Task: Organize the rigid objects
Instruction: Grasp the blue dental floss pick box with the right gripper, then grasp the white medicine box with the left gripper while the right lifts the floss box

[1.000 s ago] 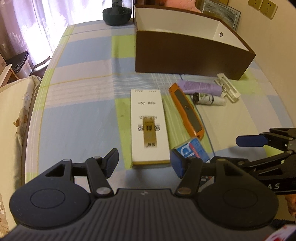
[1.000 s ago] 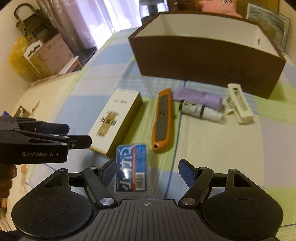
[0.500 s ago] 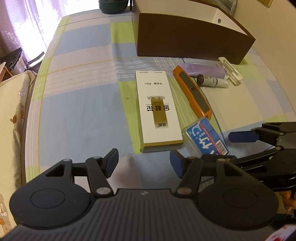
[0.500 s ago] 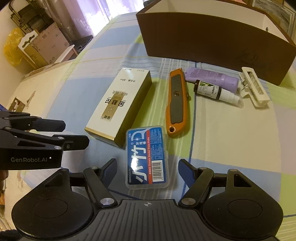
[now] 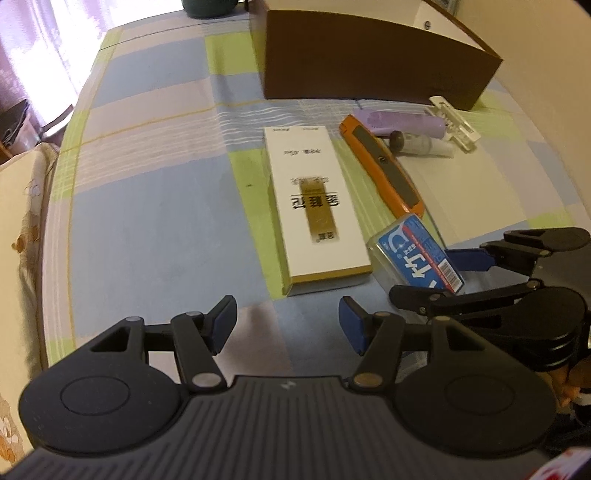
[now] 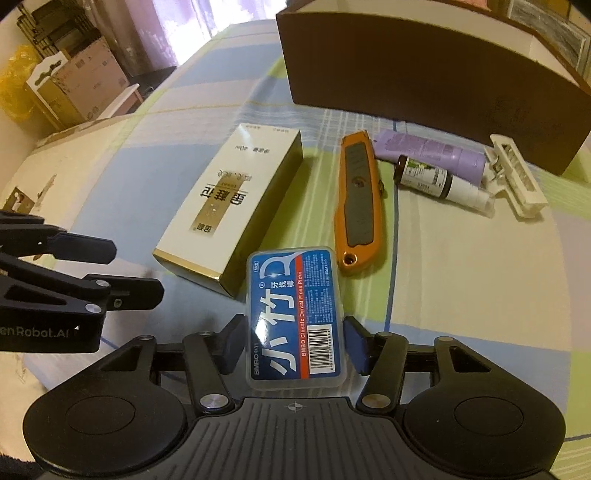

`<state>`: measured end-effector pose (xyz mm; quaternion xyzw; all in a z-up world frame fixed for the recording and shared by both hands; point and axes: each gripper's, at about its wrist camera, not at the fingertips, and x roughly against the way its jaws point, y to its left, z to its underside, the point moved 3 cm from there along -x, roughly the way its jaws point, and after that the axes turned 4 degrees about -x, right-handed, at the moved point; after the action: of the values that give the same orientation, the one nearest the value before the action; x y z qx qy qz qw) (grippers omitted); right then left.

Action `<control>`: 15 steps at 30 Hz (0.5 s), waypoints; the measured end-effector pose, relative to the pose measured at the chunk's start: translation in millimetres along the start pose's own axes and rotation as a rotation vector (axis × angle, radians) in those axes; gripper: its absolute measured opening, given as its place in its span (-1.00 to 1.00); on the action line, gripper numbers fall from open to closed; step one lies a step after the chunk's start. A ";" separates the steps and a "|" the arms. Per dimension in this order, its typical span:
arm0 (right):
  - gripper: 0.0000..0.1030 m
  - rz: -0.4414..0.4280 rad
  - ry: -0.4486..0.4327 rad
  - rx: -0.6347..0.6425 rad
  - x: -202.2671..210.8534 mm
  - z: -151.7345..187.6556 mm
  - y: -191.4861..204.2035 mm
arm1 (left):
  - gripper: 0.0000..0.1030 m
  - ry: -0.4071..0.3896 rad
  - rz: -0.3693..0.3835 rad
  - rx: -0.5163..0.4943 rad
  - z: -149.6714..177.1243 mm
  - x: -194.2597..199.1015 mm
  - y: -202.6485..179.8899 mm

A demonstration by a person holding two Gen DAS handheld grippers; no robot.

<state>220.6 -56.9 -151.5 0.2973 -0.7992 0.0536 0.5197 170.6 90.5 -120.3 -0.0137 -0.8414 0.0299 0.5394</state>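
Note:
My right gripper (image 6: 294,343) is shut on a clear floss-pick box with a blue label (image 6: 295,314); its pads press both long sides. The box also shows in the left wrist view (image 5: 419,260), tilted between the right gripper's fingers (image 5: 469,258). My left gripper (image 5: 287,325) is open and empty, just short of the near end of a white and gold carton (image 5: 314,206). An orange utility knife (image 6: 358,210), a purple tube (image 6: 432,153), a small spray bottle (image 6: 443,182) and a white clip (image 6: 517,181) lie in front of a brown open box (image 6: 424,74).
A checked cloth (image 5: 147,203) covers the table. A dark round pot (image 5: 210,7) stands at the far edge behind the brown box. Cardboard boxes (image 6: 74,85) and a cushion (image 5: 22,221) are off the table's left side.
The right gripper has closed its fingers on the floss-pick box, which lay loose between them before. Both grippers have drawn nearer to the objects.

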 end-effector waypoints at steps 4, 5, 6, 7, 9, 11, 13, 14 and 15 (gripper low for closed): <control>0.02 -0.004 -0.044 -0.001 13.7 -3.6 -2.4 | 0.12 -0.023 0.037 -0.025 -8.0 1.4 -5.2; 0.02 -0.003 -0.052 -0.006 16.4 -5.0 -4.0 | 0.12 -0.030 0.044 -0.030 -10.5 1.1 -7.1; 0.02 -0.008 -0.057 -0.011 19.6 -6.0 -6.0 | 0.12 -0.035 0.051 -0.034 -13.2 0.6 -8.2; 0.02 -0.005 -0.065 -0.022 22.1 -7.2 -8.9 | 0.12 -0.039 0.056 -0.037 -16.2 -0.5 -9.2; 0.02 0.012 -0.083 -0.046 27.0 -9.8 -16.0 | 0.12 -0.044 0.055 -0.040 -22.6 -4.3 -10.9; 0.02 0.021 -0.098 -0.076 31.5 -11.1 -23.8 | 0.12 -0.042 0.053 -0.041 -29.6 -9.8 -11.7; 0.02 0.027 -0.109 -0.103 35.4 -12.1 -31.5 | 0.12 -0.041 0.057 -0.042 -37.4 -15.6 -12.6; 0.02 0.030 -0.117 -0.117 37.9 -12.4 -35.9 | 0.12 -0.034 0.055 -0.038 -41.3 -19.7 -12.4; 0.02 0.033 -0.124 -0.129 39.3 -12.9 -39.5 | 0.12 -0.026 0.051 -0.034 -45.4 -24.2 -12.2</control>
<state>240.8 -100.6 -120.6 0.2527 -0.8363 -0.0080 0.4865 222.1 78.6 -122.6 -0.0438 -0.8481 0.0296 0.5272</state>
